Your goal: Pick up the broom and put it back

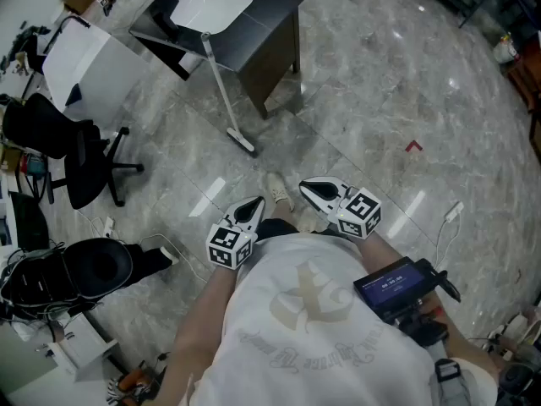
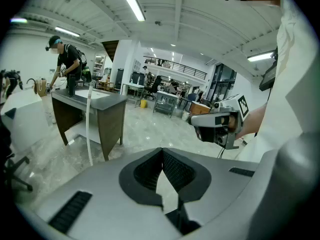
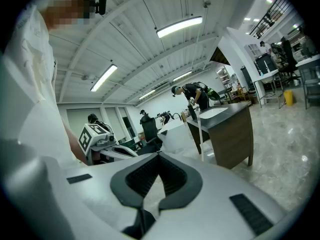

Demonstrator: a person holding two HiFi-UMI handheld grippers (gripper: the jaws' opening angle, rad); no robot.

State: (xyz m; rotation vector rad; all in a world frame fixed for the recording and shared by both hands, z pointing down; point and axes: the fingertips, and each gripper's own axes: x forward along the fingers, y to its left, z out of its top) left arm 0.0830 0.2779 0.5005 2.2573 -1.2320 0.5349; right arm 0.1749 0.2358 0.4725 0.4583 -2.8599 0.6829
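- left tool (image 2: 162,150): jaws pressed together with nothing in them, held low right in front of the person's white shirt (image 1: 313,311)
- right tool (image 3: 159,155): same deal, jaws closed tip to tip and empty, near the left one
- broom (image 1: 221,87): leaning on the dark worktop (image 1: 275,19), head down on the shiny grey floor (image 1: 380,100), well apart from both tools
- black office chair (image 1: 84,155) sits off to the left of the worktop
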